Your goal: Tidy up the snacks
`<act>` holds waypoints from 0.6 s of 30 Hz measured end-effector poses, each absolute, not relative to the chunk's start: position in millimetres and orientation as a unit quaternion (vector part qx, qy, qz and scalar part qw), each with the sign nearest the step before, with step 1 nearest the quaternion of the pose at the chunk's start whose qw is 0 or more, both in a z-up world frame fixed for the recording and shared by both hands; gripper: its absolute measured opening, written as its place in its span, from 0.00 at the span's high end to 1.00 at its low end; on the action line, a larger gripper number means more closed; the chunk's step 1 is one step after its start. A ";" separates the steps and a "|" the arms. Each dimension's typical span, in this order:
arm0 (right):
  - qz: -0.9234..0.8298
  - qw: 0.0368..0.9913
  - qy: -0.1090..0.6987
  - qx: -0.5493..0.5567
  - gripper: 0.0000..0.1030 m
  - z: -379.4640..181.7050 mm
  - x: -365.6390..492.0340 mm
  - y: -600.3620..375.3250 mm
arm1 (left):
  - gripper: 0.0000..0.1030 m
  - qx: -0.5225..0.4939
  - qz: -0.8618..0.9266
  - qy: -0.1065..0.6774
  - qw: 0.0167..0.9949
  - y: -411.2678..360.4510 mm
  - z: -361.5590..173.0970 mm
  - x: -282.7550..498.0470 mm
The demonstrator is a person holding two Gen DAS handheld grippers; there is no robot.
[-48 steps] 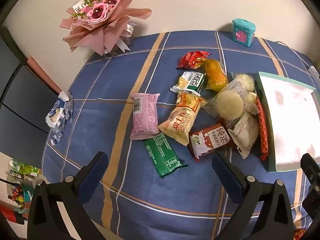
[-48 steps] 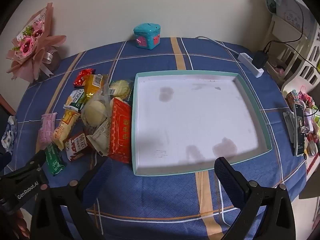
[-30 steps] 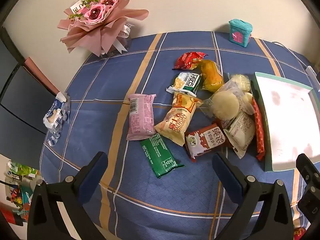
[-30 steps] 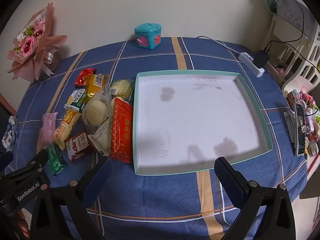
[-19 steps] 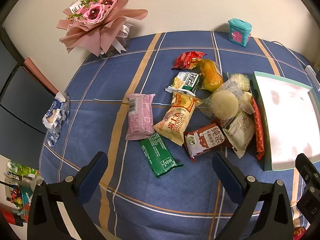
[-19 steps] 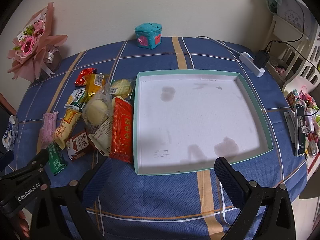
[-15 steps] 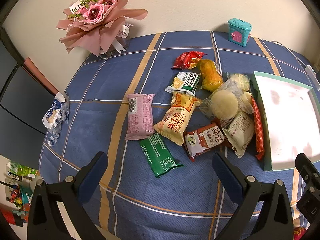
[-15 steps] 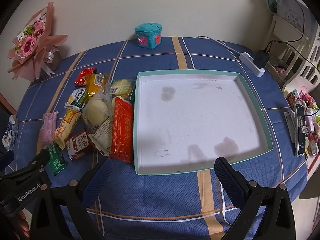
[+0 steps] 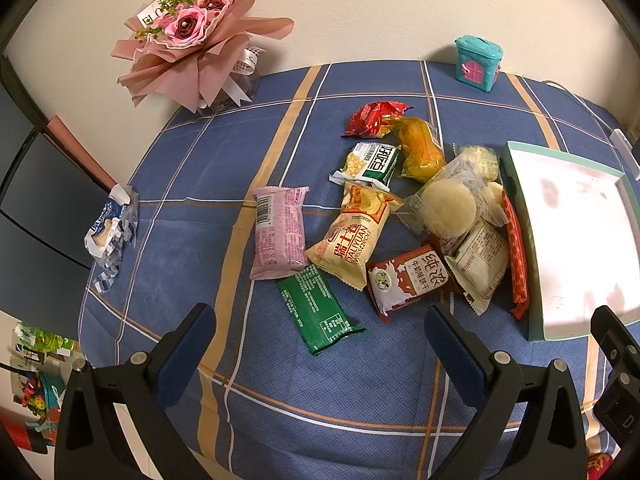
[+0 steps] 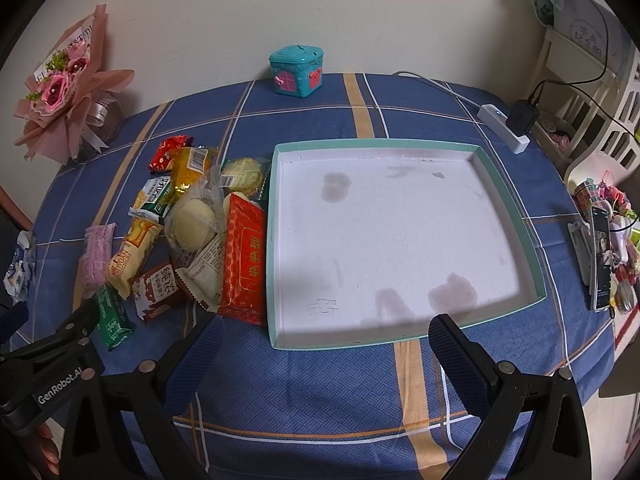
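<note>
Left wrist view: the left gripper (image 9: 320,344) hangs wide open and empty at the bottom of the frame. Over the last second or so the snack pile has slid only slightly leftward in the frame, so the hand is still lining up, not reaching. The green packet (image 9: 316,314) lies closest, centre-low, with the pink packet (image 9: 278,232) and the yellow swiss-roll pack (image 9: 354,236) just above it.

Right wrist view: the right gripper (image 10: 320,344) is likewise spread wide, holding nothing, and the scene has barely shifted. The teal tray (image 10: 532,236) fills the centre-right, bare inside; the red packet (image 10: 244,256) touches its left wall. Sorting has not begun, I judge.
</note>
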State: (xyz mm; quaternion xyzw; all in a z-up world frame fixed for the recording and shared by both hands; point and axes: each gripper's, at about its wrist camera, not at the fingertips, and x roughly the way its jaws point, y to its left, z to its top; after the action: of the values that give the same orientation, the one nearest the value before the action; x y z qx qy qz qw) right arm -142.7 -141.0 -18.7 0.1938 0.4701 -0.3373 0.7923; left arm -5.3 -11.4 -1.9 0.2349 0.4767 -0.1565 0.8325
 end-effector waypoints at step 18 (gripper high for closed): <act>-0.338 0.792 0.470 0.194 0.00 -18.7 -142.7 -140.9 | 0.00 0.235 -0.158 0.478 0.831 -10.8 -2.7 -5.4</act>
State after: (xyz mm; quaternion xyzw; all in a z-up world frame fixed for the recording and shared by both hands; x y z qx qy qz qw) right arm -142.7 -140.9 -18.7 0.1943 0.4703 -0.3376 0.7919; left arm -5.4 -10.8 -2.7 0.2352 0.4780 -0.1579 0.8314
